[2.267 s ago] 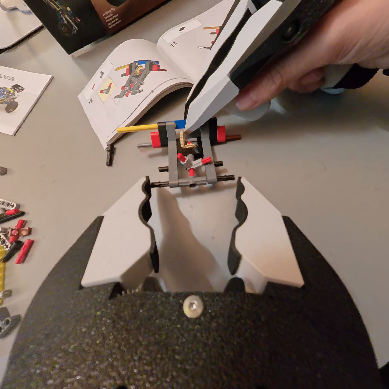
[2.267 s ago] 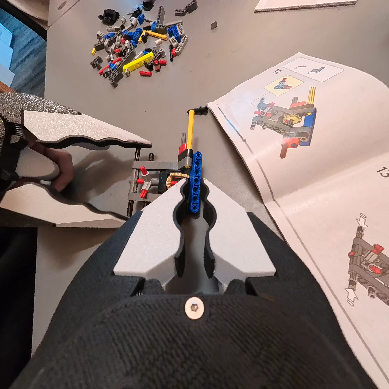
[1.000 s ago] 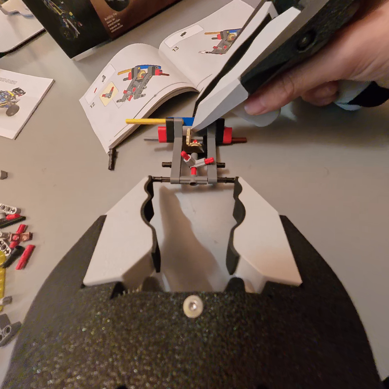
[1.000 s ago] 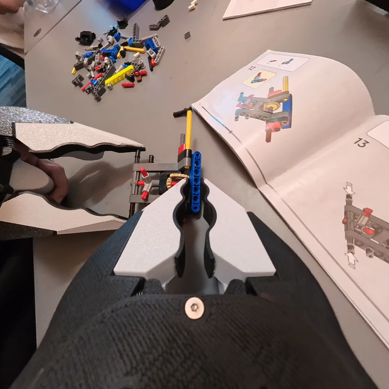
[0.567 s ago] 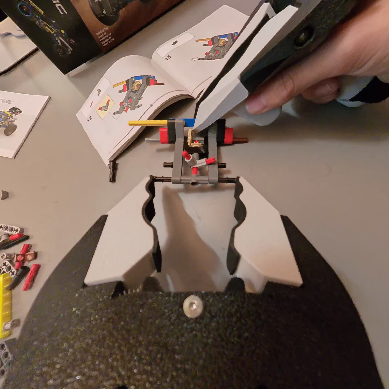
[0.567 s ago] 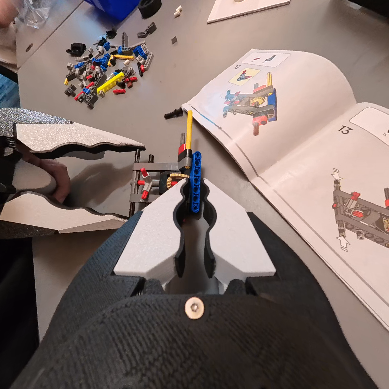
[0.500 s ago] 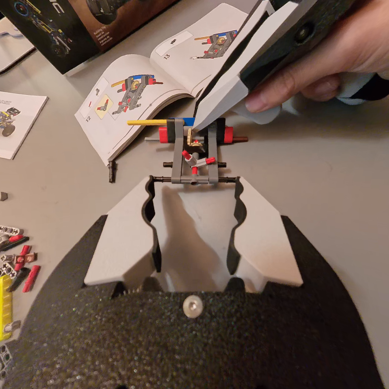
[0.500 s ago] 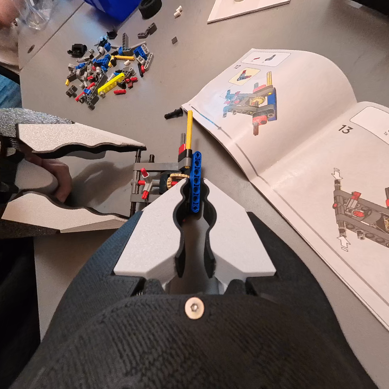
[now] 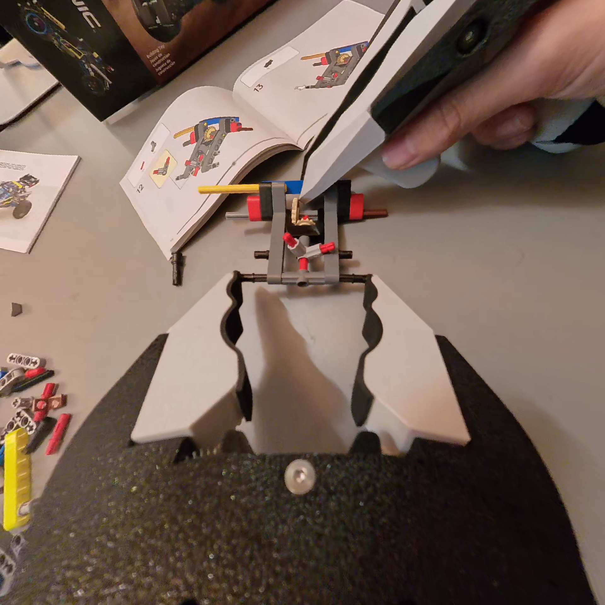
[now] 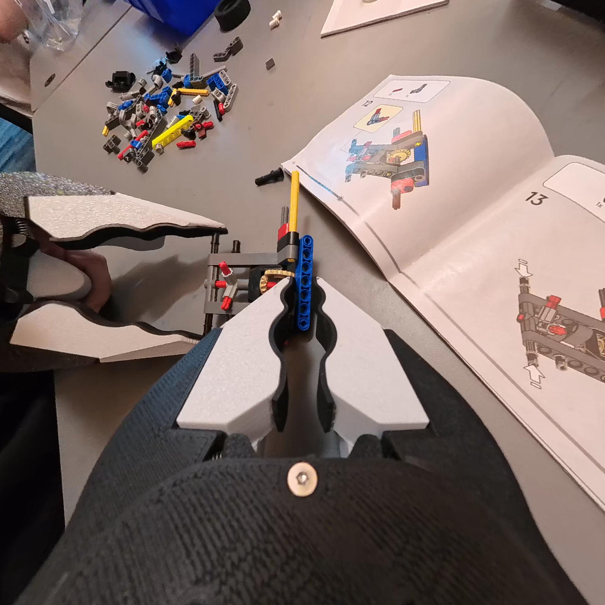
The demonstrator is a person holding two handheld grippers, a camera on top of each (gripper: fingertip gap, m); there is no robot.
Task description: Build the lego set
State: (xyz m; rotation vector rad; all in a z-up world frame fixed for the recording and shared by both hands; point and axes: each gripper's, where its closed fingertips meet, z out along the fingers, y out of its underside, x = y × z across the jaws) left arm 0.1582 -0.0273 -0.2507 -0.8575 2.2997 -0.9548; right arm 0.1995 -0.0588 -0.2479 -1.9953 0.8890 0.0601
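Note:
The partly built lego assembly point(image 9: 302, 248) lies on the grey table: a grey frame with red pins, a tan gear, a blue beam point(image 10: 305, 271) and a yellow axle point(image 9: 226, 189). My left gripper point(image 9: 302, 278) has its jaws wide apart, and the fingertips point(image 9: 234, 281) press on both ends of the black axle at the frame's near end. My right gripper point(image 10: 302, 284) is shut on the blue beam at the far end. It comes in from the upper right in the left wrist view point(image 9: 304, 196). The left gripper shows at the left in the right wrist view point(image 10: 211, 283).
An open instruction booklet point(image 10: 458, 196) lies just beyond the assembly. A loose black pin point(image 9: 176, 270) lies by its corner. A pile of loose parts point(image 10: 170, 114) lies farther off, also seen at the left edge point(image 9: 26, 409). A dark box point(image 9: 131, 39) and a leaflet point(image 9: 29, 196) lie at the back left. Some 6 centimeters of space lies between my two pairs of fingers.
Both grippers and the assembly have slid a little away from the loose black pin. The left fingertips now touch both axle ends. The right grip on the blue beam is unchanged.

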